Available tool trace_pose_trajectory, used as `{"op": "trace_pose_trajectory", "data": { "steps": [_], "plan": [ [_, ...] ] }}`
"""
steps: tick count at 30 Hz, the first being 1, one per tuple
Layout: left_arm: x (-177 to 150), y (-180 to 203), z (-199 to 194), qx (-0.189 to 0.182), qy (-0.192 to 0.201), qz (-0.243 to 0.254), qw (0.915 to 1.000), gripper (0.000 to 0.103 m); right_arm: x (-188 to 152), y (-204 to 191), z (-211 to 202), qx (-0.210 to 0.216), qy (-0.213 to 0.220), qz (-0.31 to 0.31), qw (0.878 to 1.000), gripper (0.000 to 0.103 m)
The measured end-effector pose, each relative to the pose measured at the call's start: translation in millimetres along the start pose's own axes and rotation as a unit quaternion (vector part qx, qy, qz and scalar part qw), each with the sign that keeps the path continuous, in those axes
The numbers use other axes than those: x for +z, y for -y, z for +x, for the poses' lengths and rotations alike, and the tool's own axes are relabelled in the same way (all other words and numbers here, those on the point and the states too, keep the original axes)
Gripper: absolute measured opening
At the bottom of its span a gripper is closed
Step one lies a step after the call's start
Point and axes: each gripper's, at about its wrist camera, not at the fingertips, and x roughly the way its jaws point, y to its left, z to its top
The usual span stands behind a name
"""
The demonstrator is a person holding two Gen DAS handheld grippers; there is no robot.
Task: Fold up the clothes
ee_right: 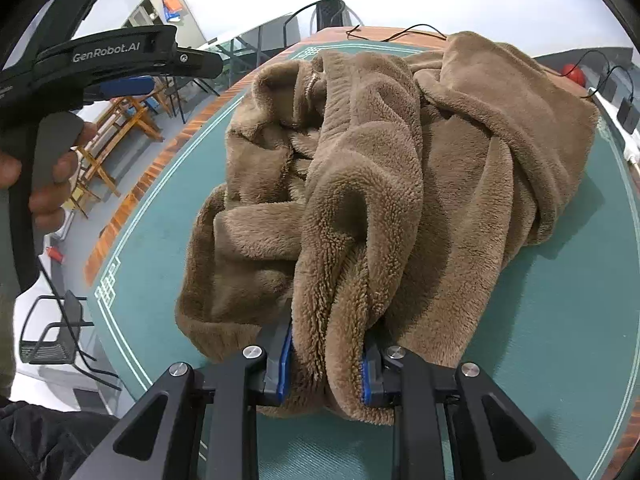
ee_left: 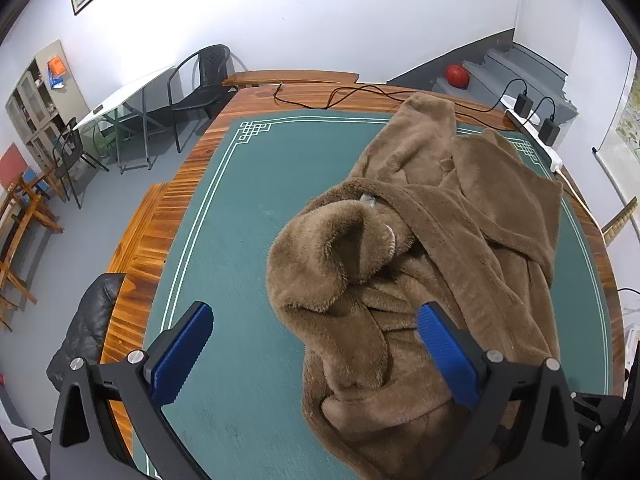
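Observation:
A brown fleece robe (ee_left: 432, 248) lies crumpled on the green table mat (ee_left: 240, 216), hood side toward the left. My left gripper (ee_left: 316, 344) hovers over its near edge, blue pads wide apart and nothing pinched between them. In the right wrist view the same robe (ee_right: 400, 168) bunches up in thick folds. My right gripper (ee_right: 326, 360) is shut on a fat fold of the robe's near edge, the fabric filling the gap between the blue pads. The left gripper's black body (ee_right: 120, 60) and the hand (ee_right: 48, 184) holding it show at the upper left.
The mat covers a wooden table (ee_left: 140, 248). Black cables (ee_left: 360, 96) and chargers (ee_left: 548, 128) on a white power strip lie along the far edge. Chairs (ee_left: 200, 84), a folding table and a cabinet stand on the floor at left. A dark jacket (ee_left: 88, 328) hangs by the table's near-left edge.

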Motion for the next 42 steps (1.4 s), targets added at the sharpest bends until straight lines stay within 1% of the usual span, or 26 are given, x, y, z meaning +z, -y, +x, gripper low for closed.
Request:
{"op": "trace_pose_trajectory", "data": {
  "steps": [2, 7, 11, 18, 24, 27, 30, 34, 35, 36, 37, 38, 39, 42],
  "plan": [
    [-2.8, 3.0, -3.7, 0.000, 0.002, 0.002, 1.0000, 0.103, 7.2, -3.6, 3.1, -0.008, 0.000, -0.002, 1.000, 0.026],
    [-8.4, 6.5, -7.5, 0.001, 0.001, 0.004, 1.0000, 0.103, 10.2, -11.2, 11.7, -0.034, 0.002, -0.015, 0.999, 0.026],
    [-12.2, 8.9, -7.9, 0.003, -0.002, 0.005, 1.0000, 0.103, 10.1, -14.9, 12.2, -0.047, 0.003, -0.024, 0.999, 0.026],
    [-14.3, 13.7, -7.5, 0.003, -0.006, 0.010, 0.9999, 0.103, 10.4, -17.4, 12.7, -0.058, 0.002, -0.028, 0.998, 0.027],
    [-13.2, 14.1, -3.6, -0.001, -0.012, 0.012, 0.9999, 0.103, 7.5, -16.4, 10.3, -0.059, -0.001, -0.026, 0.998, 0.027],
    [-11.1, 8.6, 0.3, -0.004, -0.016, 0.008, 0.9998, 0.103, -2.0, -15.8, 11.9, -0.063, -0.011, -0.031, 0.997, 0.027],
    [-7.1, -1.1, 5.4, 0.003, -0.018, 0.002, 0.9998, 0.103, -20.8, -9.1, 14.0, -0.059, -0.031, -0.026, 0.997, 0.027],
    [4.9, -19.0, 16.4, 0.007, -0.020, -0.011, 0.9997, 0.103, -43.6, 5.5, 17.4, -0.031, -0.055, 0.001, 0.998, 0.028],
    [9.1, -22.7, 20.0, 0.008, -0.020, -0.012, 0.9997, 0.103, -46.2, 9.6, 16.2, -0.019, -0.056, 0.010, 0.998, 0.032],
    [13.7, -26.2, 24.0, 0.008, -0.019, -0.012, 0.9997, 0.103, -48.6, 13.8, 14.7, -0.007, -0.057, 0.020, 0.998, 0.041],
    [18.3, -29.7, 28.1, 0.009, -0.018, -0.012, 0.9997, 0.103, -49.5, 18.1, 12.3, 0.004, -0.056, 0.032, 0.998, 0.052],
    [22.9, -33.2, 32.1, 0.009, -0.018, -0.012, 0.9997, 0.103, -50.3, 22.5, 9.7, 0.015, -0.054, 0.043, 0.997, 0.072],
    [27.3, -36.6, 36.7, 0.009, -0.018, -0.012, 0.9997, 0.103, -50.1, 26.2, 6.4, 0.017, -0.048, 0.051, 0.997, 0.080],
    [42.1, -46.6, 57.7, 0.015, -0.027, -0.012, 0.9994, 0.103, -42.5, 41.4, -9.8, -0.006, -0.006, 0.080, 0.997, 0.080]
  ]
}}
